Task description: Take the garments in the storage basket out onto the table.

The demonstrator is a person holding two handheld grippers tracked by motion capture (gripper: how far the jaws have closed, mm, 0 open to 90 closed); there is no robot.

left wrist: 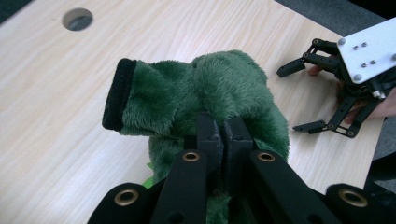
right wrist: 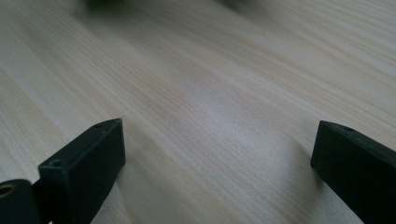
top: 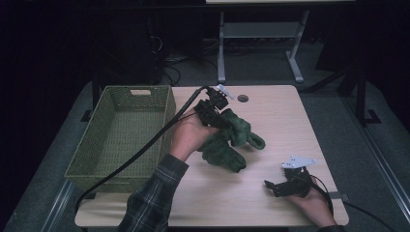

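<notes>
The left gripper (left wrist: 223,135) has its jaws pressed together on a fold of the green fuzzy sock (left wrist: 196,93), pinching the plush cloth near its middle. The sock bunches on the wooden table (top: 270,121) just right of the woven green basket (top: 121,135), its black-trimmed cuff (left wrist: 116,93) pointing away from the jaws; most of the cloth spreads out ahead of and below the grip, resting on the tabletop. The right gripper (top: 276,187) lies well apart from the basket, near the table's front right corner, jaws spread wide with only bare wood between them. No brand, label or writing can be read on the sock or the basket.
</notes>
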